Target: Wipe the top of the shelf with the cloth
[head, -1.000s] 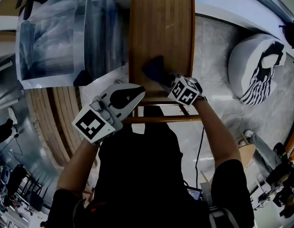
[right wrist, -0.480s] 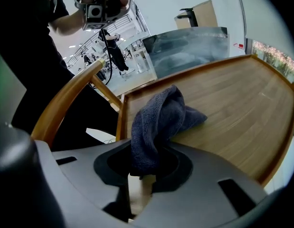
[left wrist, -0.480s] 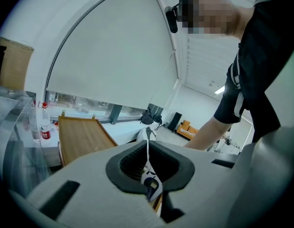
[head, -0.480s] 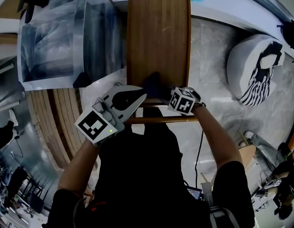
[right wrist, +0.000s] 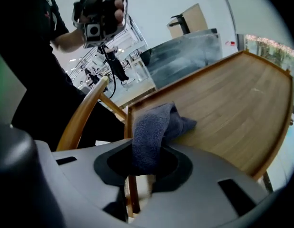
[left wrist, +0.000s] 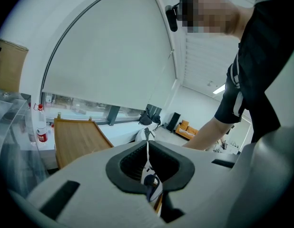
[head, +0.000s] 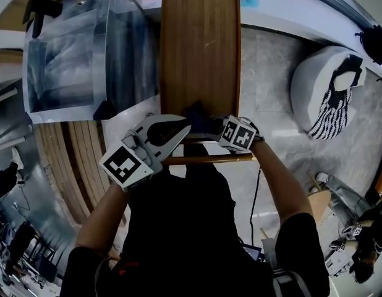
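Cloth [right wrist: 154, 132]: dark blue terry, judged soft, light and limp, likely to bunch rather than slide flat; best gripped by a gathered fold. Right tool [right wrist: 144, 163] is clamped on such a fold, with the remainder draped on the near edge of the wooden shelf [head: 200, 48] top. Left tool [left wrist: 149, 167]: jaws together, empty, off the shelf's near-left corner.

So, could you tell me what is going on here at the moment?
A person is working at a tall wooden shelf with a hand-held gripper in each hand. The right gripper has its tongs shut on a dark blue-grey cloth, which lies on the near end of the shelf's brown wooden top. The left gripper is beside it at the near left corner, its tongs shut with nothing between them. The rest of the top is bare.
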Demonstrator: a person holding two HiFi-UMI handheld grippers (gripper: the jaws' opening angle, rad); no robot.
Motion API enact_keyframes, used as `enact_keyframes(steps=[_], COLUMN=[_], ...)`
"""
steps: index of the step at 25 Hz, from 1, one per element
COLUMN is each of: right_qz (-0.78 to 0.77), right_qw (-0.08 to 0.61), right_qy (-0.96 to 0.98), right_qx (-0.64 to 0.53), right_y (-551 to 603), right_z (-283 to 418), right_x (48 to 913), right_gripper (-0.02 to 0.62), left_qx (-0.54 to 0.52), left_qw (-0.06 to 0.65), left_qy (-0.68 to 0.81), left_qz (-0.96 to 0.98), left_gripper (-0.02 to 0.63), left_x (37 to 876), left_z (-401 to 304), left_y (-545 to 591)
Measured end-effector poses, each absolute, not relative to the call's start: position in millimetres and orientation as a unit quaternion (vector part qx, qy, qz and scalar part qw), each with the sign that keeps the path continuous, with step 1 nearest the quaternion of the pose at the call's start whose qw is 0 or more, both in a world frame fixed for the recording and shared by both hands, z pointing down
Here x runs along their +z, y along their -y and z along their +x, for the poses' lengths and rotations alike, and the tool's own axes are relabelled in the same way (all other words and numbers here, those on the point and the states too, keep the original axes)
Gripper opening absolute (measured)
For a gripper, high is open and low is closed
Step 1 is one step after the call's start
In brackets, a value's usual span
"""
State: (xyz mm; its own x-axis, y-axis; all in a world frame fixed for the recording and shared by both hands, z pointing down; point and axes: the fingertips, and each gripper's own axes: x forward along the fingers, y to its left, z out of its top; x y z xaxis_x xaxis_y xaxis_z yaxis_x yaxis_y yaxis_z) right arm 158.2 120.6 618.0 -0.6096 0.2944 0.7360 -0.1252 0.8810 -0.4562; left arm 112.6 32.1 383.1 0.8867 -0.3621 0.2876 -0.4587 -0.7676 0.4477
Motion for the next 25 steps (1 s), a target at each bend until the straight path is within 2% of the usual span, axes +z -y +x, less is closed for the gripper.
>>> enact_keyframes(steps=[5,12,25], right_qz=[0.024,0.124,0.250], right_qw=[0.404,0.383,0.363], right_qy=[0.885,0.897,0.881], right_qx=[0.229,0.184,0.172], right_y=[-63,35,197], right_z=[171,203,257], right_x=[587,563,575], right_gripper=[0.086,0.086,0.086], left_qx=[0.076,0.079,0.092], left_qw=[0.238,0.250,0.268], left_qy=[0.220,0.233,0.246], left_qz=[0.943,0.937,0.927], left_gripper=[0.028,0.028,0.028], left_x=[370,369,390], left_z=[119,125,126], left_y=[-22,-6,29])
